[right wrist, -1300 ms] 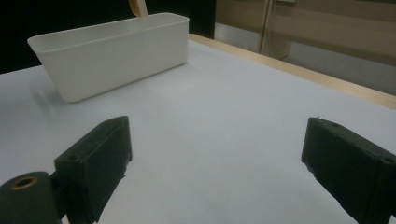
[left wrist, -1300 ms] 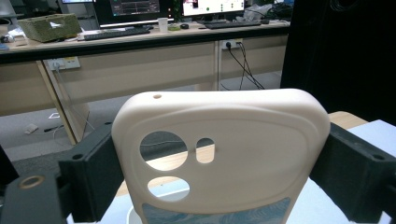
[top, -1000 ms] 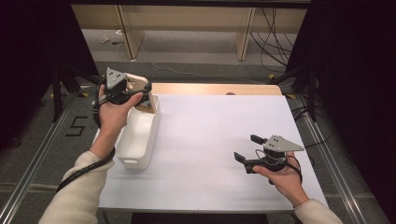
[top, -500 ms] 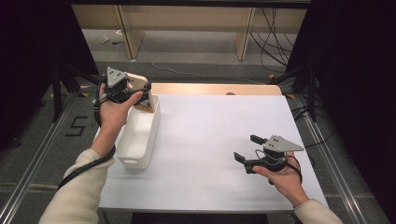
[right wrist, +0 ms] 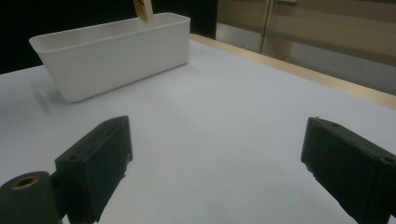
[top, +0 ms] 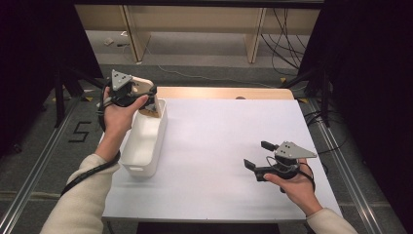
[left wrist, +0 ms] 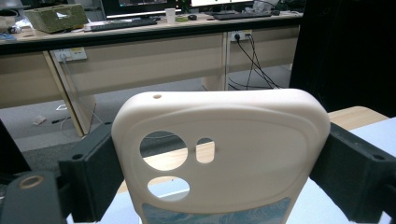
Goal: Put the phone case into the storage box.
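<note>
Clamped across its two long edges, a cream phone case point(left wrist: 219, 154) sits upright in my left gripper point(top: 146, 100), above the far end of the white bin point(top: 143, 141). Light, rubbery and flexible, it is best pinched by those edges. Right of the bin, my right gripper point(top: 258, 156) rests spread wide, empty.

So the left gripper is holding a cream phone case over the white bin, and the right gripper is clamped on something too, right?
Not quite. The left gripper does hold the cream phone case over the white bin, but the right gripper holds nothing. The right gripper view shows its jaws wide apart with only bare white table between them.
</note>
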`<state>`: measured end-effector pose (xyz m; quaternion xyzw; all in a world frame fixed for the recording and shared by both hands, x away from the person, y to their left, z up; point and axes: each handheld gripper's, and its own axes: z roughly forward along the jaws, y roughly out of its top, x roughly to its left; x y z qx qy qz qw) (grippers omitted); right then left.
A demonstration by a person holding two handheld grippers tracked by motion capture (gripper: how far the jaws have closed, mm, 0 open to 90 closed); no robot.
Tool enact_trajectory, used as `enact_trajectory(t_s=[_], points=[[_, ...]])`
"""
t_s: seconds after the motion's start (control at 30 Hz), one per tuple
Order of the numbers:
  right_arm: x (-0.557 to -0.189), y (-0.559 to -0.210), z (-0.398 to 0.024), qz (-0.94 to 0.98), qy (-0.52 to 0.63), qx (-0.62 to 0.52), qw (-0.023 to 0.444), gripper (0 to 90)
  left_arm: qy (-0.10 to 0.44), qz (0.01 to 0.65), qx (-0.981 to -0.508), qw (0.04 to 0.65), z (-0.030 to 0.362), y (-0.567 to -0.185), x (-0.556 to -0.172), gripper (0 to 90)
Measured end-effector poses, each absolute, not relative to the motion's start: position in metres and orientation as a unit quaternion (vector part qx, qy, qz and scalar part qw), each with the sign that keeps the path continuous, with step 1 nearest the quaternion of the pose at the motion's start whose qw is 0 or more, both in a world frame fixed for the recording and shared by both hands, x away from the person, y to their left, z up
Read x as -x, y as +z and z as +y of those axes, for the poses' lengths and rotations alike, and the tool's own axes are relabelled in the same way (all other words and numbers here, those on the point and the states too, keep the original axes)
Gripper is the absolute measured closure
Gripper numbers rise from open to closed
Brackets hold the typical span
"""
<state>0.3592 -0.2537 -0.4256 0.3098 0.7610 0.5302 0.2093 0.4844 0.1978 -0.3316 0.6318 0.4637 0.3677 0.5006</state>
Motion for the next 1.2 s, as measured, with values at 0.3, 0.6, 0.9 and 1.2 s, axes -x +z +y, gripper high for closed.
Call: enact_trajectory(t_s=[0.3,0.6,0.9,1.2], points=[[-0.359,-0.426,-0.254,0.761,0.530,-0.310,0.209,9.7,0.366,0.467,-0.631,0.500,0.198,-0.334,-0.488,10.6],[-0.359,-0.426,-0.254,0.761,0.530,-0.309,0.209,9.7,0.365,0.470,-0.631,0.497,0.199,-0.338,-0.491,10.5],[-0.359,-0.426,-0.254,0.762,0.530,-0.309,0.209,9.7,0.367,0.469,-0.635,0.492,0.199,-0.338,-0.494,10.5],[-0.359,-0.426,-0.254,0.762,0.529,-0.309,0.208,9.7,0.365,0.473,-0.637,0.488,0.199,-0.342,-0.498,10.5]])
